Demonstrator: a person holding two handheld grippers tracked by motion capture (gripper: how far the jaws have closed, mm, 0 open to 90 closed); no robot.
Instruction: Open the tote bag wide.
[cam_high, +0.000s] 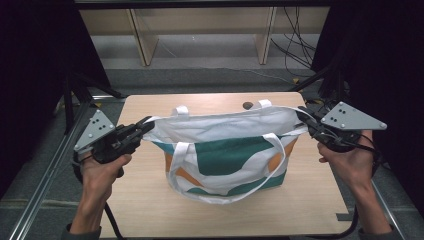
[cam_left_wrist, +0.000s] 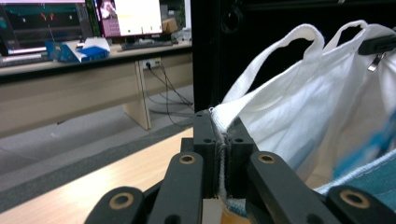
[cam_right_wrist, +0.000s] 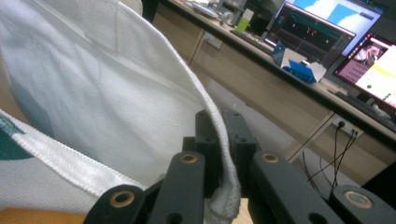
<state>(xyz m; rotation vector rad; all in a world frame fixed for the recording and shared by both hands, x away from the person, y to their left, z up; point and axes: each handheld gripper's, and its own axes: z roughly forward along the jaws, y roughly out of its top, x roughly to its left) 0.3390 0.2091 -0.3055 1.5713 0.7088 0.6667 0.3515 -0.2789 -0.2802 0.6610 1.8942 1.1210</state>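
A white cloth tote bag (cam_high: 227, 155) with green and orange patches stands on the wooden table (cam_high: 150, 200), its mouth stretched wide. My left gripper (cam_high: 148, 123) is shut on the bag's left top edge; in the left gripper view the white hem (cam_left_wrist: 222, 140) runs between the closed jaws of the gripper (cam_left_wrist: 222, 122). My right gripper (cam_high: 301, 114) is shut on the bag's right top edge, and the hem (cam_right_wrist: 212, 116) is pinched in the gripper (cam_right_wrist: 218, 122) in the right gripper view. One handle loop (cam_high: 272, 165) hangs down the front; two more handles (cam_high: 181, 110) rise at the back.
A small dark round object (cam_high: 247, 105) lies on the table behind the bag. Black frame bars (cam_high: 75, 100) flank the table. Wooden desk legs (cam_high: 142, 40) and cables (cam_high: 295, 45) stand beyond. Desks with monitors (cam_right_wrist: 322, 32) show in both gripper views.
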